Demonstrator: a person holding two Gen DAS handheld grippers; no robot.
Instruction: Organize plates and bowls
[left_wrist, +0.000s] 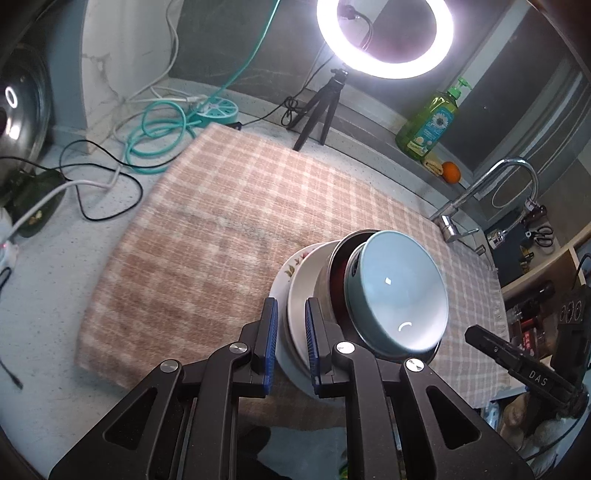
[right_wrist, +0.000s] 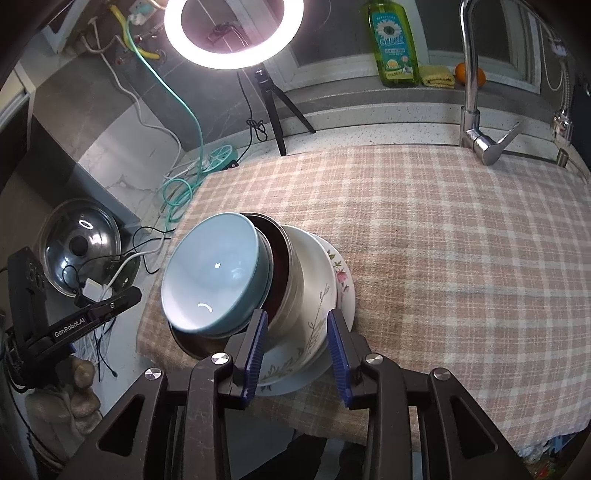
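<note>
A stack of dishes is tilted above a checked cloth (left_wrist: 221, 229). A light blue bowl (left_wrist: 400, 291) sits in a steel bowl (left_wrist: 325, 273), inside a white bowl (left_wrist: 299, 295), on a floral plate (left_wrist: 291, 266). My left gripper (left_wrist: 291, 334) is shut on the rims of the plate and white bowl. In the right wrist view the blue bowl (right_wrist: 214, 273) leans left. My right gripper (right_wrist: 295, 343) straddles the white bowl (right_wrist: 314, 295) and the plate (right_wrist: 343, 273), its pads apart from them.
A ring light on a tripod (left_wrist: 384, 33), a green soap bottle (left_wrist: 428, 122), an orange (left_wrist: 451, 172) and a tap (right_wrist: 476, 110) stand behind the cloth. Cables (left_wrist: 155, 129) and a glass pot lid (right_wrist: 79, 243) lie to the left.
</note>
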